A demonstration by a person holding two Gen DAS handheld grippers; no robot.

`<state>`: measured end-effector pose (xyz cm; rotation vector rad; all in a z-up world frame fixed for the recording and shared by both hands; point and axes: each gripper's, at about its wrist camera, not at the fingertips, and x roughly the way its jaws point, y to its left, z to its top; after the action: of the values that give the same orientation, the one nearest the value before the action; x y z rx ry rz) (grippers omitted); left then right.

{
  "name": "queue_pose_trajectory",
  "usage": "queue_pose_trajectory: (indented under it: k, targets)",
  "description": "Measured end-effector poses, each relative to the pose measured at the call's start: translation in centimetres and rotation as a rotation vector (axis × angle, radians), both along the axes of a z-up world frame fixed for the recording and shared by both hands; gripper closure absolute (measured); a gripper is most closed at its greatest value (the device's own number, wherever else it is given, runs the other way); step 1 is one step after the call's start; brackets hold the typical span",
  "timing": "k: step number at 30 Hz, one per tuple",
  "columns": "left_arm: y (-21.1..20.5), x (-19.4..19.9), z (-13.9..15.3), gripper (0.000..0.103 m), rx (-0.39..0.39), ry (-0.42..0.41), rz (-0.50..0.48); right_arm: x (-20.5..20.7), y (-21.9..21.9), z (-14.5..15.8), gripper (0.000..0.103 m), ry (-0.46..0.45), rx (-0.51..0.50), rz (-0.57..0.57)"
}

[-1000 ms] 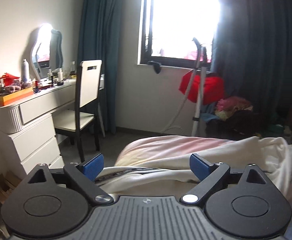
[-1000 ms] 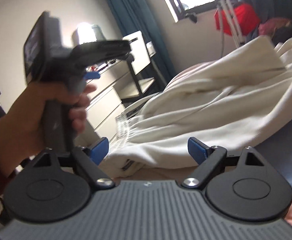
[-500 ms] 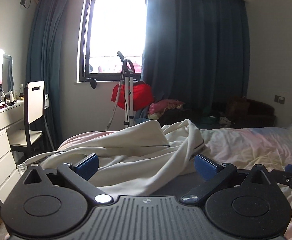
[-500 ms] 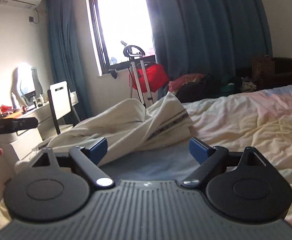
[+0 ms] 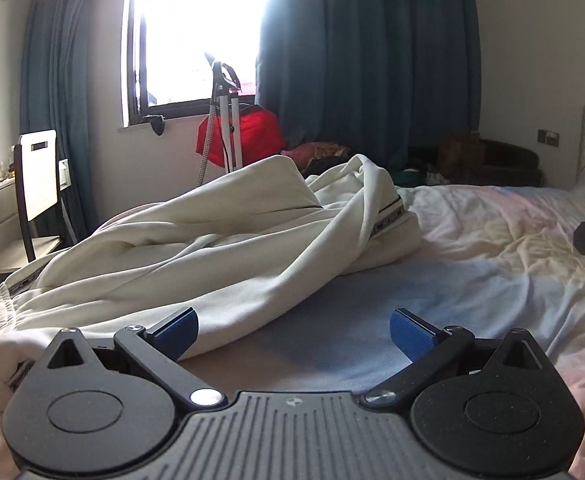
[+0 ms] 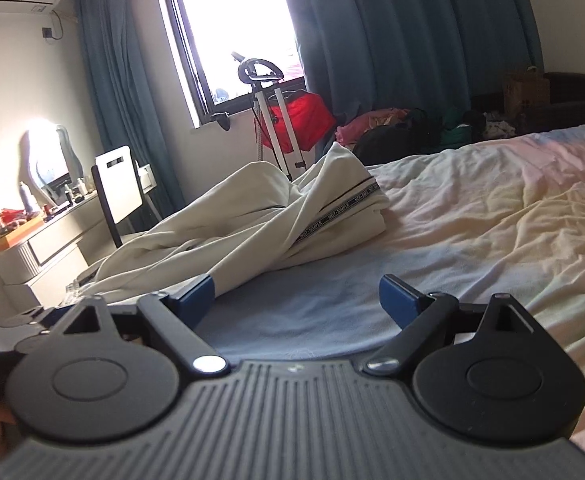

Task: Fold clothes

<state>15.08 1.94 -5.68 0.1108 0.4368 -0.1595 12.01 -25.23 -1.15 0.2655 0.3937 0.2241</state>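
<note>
Left wrist view: the left gripper [image 5: 292, 330] hung low over the bed [image 5: 492, 256], its jaws spread wide and holding nothing. The cream garment [image 5: 212, 256] lay crumpled ahead and to the left, its long axis running from the ribbed waistband [image 5: 2, 308] at near left up to the bunched end with the printed tape [image 5: 388, 220] at far centre. The near hem passed just behind the left fingertip [image 5: 176, 330]; whether it touched could not be told. The right fingertip [image 5: 410, 334] stood over bare sheet. A dark edge of the other tool showed at far right. Right wrist view: the right gripper [image 6: 296, 298] was likewise open wide and empty, and the garment [image 6: 252, 224] lay ahead and leftward on the same diagonal, its lower fold just beyond the left fingertip [image 6: 196, 298]. By this evidence the left gripper stood nearer the waistband end, the right better placed for the taped far end; the cloth was not yet spread flat, so folding appeared not yet begun.
</note>
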Motion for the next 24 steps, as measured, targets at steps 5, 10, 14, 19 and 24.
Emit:
queue_pose_trajectory:
  k: [5,10,14,19,24]
  targets:
    - [-2.6,5.7,-1.2,0.000,0.037,0.016,-0.051,1.2,-0.8,-0.7,0.012,0.022,-0.001,-0.064]
    - [-5.7,12.8,-1.4,0.000,-0.019,-0.008,-0.027,2.9,-3.4,-2.2,0.012,0.057,0.165,-0.090]
    - [-8.8,18.0,-1.5,0.000,-0.009,-0.073,-0.003,4.5,-4.5,-3.3,0.012,0.075,0.198,-0.141]
    - [-11.9,23.9,-2.6,0.007,-0.025,-0.071,-0.030,7.1,-5.1,-5.9,0.012,0.079,0.254,-0.185]
    - [-13.2,26.0,-4.9,0.091,0.088,0.015,-0.018,8.5,-5.1,-7.4,0.012,0.130,0.289,-0.170]
